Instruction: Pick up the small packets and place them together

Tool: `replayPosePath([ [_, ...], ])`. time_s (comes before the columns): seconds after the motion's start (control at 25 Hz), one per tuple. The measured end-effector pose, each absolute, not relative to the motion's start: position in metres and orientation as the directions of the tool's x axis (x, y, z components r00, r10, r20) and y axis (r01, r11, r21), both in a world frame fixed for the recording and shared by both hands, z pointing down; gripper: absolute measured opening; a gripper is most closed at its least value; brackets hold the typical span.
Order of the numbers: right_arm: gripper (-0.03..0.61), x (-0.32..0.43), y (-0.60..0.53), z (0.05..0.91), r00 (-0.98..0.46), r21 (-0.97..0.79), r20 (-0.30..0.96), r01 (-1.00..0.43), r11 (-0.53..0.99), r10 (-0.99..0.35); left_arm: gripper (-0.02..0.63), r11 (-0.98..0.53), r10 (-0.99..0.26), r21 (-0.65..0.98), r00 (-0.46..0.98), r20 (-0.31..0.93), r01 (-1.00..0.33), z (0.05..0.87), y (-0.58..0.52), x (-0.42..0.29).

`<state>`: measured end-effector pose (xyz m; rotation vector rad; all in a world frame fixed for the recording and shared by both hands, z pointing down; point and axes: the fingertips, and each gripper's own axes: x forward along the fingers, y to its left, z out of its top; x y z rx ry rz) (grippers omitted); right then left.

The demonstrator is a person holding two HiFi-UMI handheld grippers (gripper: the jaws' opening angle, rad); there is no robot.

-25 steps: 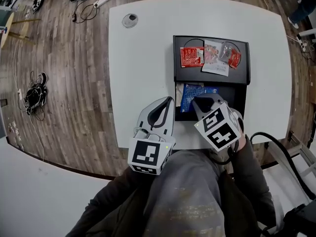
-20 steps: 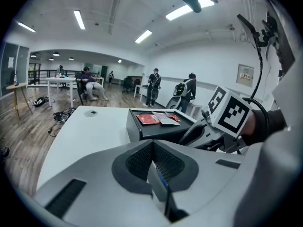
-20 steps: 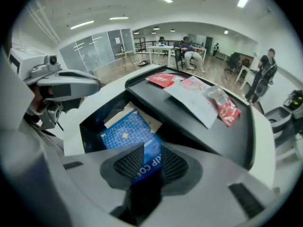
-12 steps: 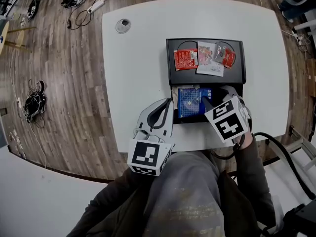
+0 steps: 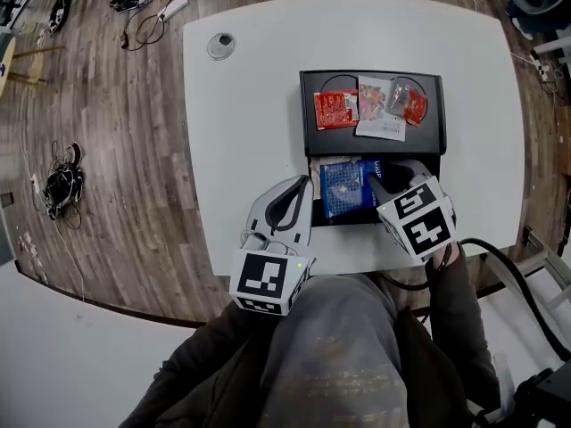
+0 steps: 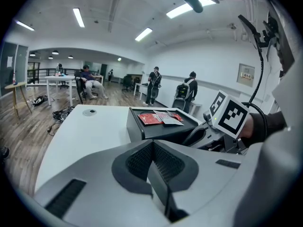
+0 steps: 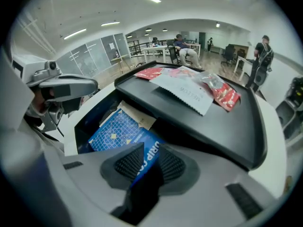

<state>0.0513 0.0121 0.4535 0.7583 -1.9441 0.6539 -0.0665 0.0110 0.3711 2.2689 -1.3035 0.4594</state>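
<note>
A black box (image 5: 308, 136) stands on the white table. Its top tray holds a red packet (image 5: 336, 109), a white packet (image 5: 379, 107) and a red-and-clear packet (image 5: 414, 103). In the open drawer below lies a blue packet (image 5: 343, 184) marked DRIP (image 7: 150, 150). My right gripper (image 5: 384, 178) reaches into that drawer. Its jaws are closing, and the packet's near corner stands between the pads (image 7: 128, 162), which do not squeeze it. My left gripper (image 5: 301, 185) rests on the table left of the box, jaws shut on nothing (image 6: 152, 145).
A round cable port (image 5: 220, 43) sits in the table's far left corner. Cables (image 5: 62, 172) lie on the wood floor to the left. A pale packet (image 7: 137, 117) lies under the blue one. People stand and sit in the room beyond.
My right gripper has shifted right along the drawer and its jaws have come apart. More of the blue packet shows. The left gripper has stayed put.
</note>
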Motion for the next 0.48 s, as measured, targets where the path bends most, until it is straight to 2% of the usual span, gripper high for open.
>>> replayPosePath([
  [0.12, 0.015, 0.0437, 0.0181, 0.4546, -0.432, -0.178, 0.872, -0.715, 0.676, -0.228, -0.009, -0.429, -0.710, 0.234, 0.486, 0.510, -0.872, 0.3720, 0.0109, -0.0662],
  [0.48, 0.003, 0.0420, 0.0209, 0.4503, -0.479, -0.221, 0.855, -0.682, 0.698, -0.197, -0.009, -0.425, -0.713, 0.231, 0.481, 0.510, -0.875, 0.3695, 0.0135, -0.0605],
])
